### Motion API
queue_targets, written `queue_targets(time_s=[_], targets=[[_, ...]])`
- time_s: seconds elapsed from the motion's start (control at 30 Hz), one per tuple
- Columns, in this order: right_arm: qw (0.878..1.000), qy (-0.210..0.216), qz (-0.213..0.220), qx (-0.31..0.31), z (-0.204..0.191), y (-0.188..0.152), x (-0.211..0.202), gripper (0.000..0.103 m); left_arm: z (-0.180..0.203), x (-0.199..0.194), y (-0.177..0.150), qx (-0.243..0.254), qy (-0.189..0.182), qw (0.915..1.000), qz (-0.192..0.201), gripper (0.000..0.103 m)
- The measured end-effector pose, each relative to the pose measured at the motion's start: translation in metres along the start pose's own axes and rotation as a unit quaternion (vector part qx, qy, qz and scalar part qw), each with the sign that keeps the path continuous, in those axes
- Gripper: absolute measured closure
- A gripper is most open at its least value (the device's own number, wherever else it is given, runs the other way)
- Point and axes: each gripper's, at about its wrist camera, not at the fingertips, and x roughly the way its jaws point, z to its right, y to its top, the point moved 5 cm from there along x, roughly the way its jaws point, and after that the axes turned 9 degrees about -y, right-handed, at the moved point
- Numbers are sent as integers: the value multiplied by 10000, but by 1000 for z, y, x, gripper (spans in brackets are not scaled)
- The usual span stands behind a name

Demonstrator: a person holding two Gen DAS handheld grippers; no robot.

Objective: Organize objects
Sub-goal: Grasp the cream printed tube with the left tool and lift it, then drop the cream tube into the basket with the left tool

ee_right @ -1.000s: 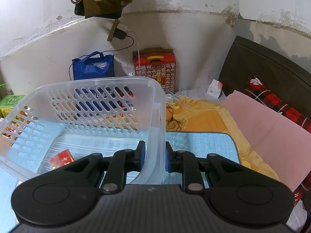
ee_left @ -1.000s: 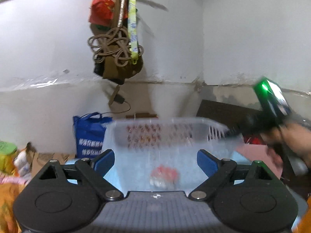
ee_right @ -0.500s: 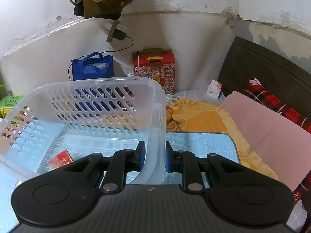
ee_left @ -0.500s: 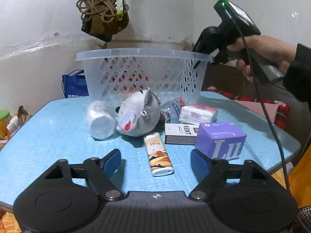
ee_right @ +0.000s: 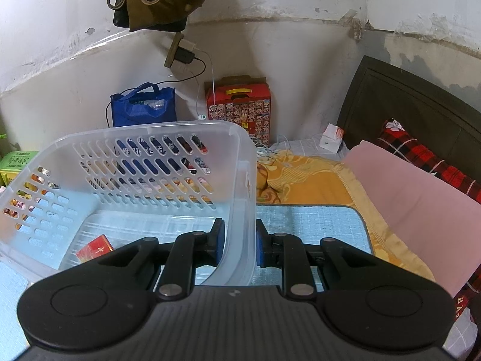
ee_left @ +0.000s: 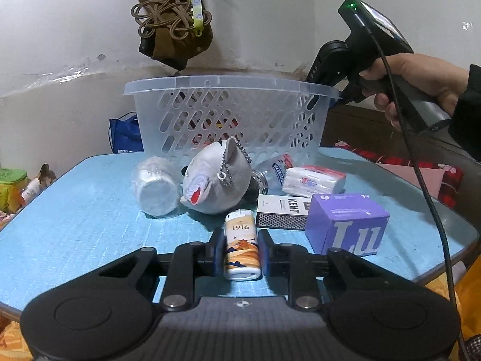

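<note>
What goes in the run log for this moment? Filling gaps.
left gripper: shut on lighter | right gripper: shut on basket wall | red box: in basket

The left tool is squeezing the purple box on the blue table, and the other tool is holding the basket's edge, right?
Not quite. The left tool is squeezing the lighter, not the purple box beside it; the left wrist view shows this. The right tool does hold the basket wall.

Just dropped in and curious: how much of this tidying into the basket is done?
Barely started. Done: one small red box lies in the basket, which the right tool grips by its wall. In hand: the left tool is shut on the lighter. Left on the table: plush toy, Kent pack, purple box, tissue pack, bottle, plastic-wrapped roll.
</note>
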Motion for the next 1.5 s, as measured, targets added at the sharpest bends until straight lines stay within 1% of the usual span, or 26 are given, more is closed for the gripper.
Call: queue_targets(time_s=[0.43,0.63,0.77,1.03,1.3,1.5], targets=[[10000,12,-1,8,0,-1,0,80,-6,-28,4,191,6,9994,302,75],[10000,-4,-36,-6,-1,-1,1,80,-15,-42,8,174,82,9989,432,75],[10000,-9,-65,-13,-2,-1,3,80,-22,-52,14,154,140,9980,591,75],[10000,-12,-83,-29,-2,-1,4,80,-35,-63,20,94,213,9972,712,75],[9999,-19,-113,-62,-3,0,6,80,-49,-70,41,20,342,9949,946,75],[9998,-22,-150,-97,-3,1,8,80,-59,-69,69,-4,343,9924,1180,75]])
